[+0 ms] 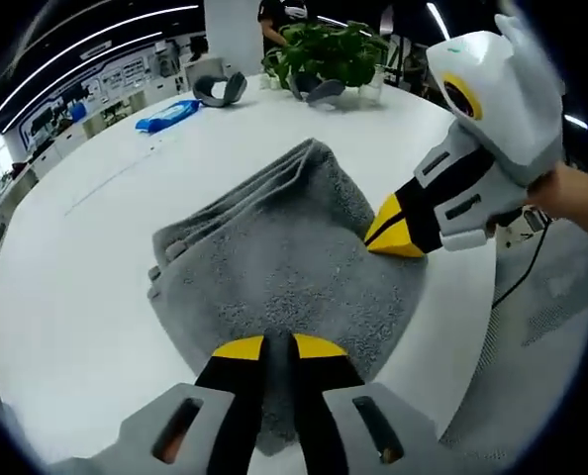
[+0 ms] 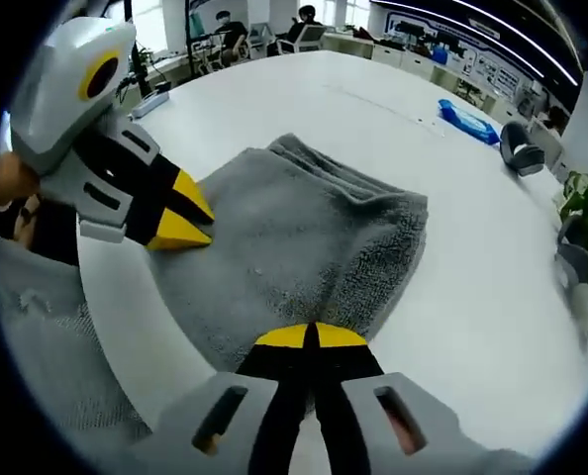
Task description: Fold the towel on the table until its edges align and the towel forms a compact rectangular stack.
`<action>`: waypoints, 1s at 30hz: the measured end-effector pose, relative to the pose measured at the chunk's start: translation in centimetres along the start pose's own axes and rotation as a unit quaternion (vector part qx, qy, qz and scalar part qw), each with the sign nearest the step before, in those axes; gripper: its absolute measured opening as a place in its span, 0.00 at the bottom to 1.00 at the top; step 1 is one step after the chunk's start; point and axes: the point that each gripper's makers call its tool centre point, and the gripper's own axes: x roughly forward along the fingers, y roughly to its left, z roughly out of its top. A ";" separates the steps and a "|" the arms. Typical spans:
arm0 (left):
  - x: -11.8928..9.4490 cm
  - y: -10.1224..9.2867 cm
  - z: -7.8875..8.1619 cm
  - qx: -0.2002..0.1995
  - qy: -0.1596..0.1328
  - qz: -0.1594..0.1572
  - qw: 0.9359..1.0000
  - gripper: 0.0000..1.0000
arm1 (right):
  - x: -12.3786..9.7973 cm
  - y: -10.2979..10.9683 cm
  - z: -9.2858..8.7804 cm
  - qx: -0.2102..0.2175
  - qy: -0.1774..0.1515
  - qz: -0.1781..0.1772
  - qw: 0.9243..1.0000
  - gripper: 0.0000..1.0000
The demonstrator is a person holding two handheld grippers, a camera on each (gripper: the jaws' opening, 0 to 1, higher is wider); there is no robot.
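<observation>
Lying folded in layers, the grey towel (image 1: 284, 262) sat near the white counter (image 1: 96, 247) edge. Both claws, left (image 1: 278, 345) and right (image 2: 310, 335), pinched its edges shut.

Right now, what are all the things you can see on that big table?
towel: one, grey, folded in layers, near the table's edge
table: one, white, round
packet: one, blue, far side of the table
plant: one, green, far edge
curved holders: two, grey, beside the plant
left gripper: black with yellow fingers, shut on the towel's near edge
right gripper: same colours, shut on the towel
</observation>
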 end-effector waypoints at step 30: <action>4.3 5.3 4.7 0.004 0.022 0.025 0.999 0.04 | 3.6 -5.2 4.2 0.030 0.016 -0.029 0.999 0.00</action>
